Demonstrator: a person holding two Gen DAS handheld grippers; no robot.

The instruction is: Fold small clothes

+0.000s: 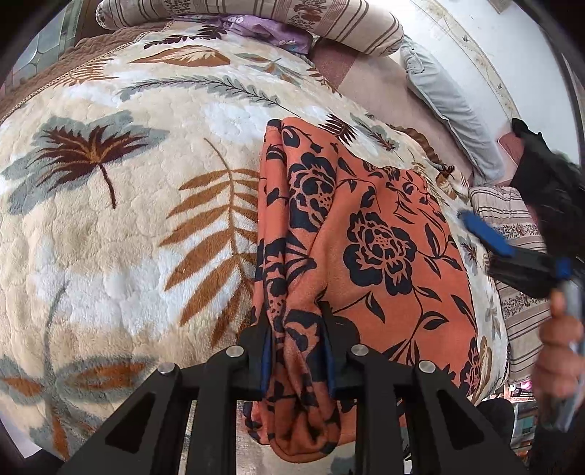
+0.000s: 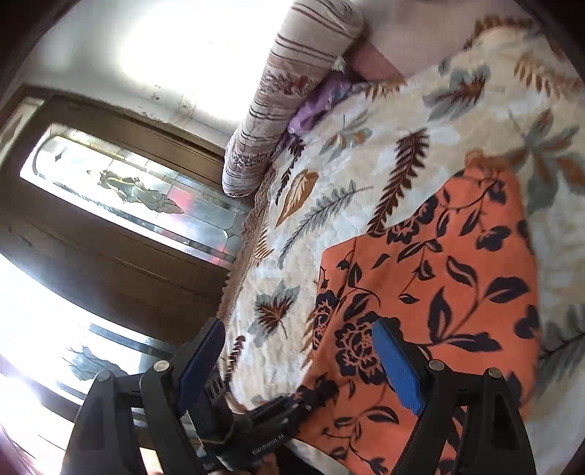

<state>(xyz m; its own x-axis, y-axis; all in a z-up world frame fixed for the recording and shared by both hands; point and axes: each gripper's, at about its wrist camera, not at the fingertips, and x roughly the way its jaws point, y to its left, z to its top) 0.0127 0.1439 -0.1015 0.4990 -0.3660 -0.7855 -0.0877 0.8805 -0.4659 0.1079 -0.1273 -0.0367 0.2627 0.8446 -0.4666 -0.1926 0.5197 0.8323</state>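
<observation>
While we are working at the bed, the orange floral garment is lying on the leaf-patterned plush blanket, already gathered into a long, narrow shape with its left edge doubled over in thick folds. We are holding the near end of that bunched edge in the left gripper, whose jaws are standing narrowly apart with the fabric filling the gap and the blue pads pressing on it from both sides. We are keeping the right gripper off the cloth: its jaws are gaping wide and gripping nothing, hovering above the garment's near right part, and the left wrist view is showing it blurred at the blanket's right side, with the person's hand on its handle. A striped bolster and a purple cloth are lying at the far end of the bed. By our reading, we are in the middle of a fold, with the lengthwise fold laid and the crosswise one not yet made. Next, we judge, the right jaws need to come down on the free edge or corner opposite, so both ends can be carried over evenly without the bunched layers slipping apart.
</observation>
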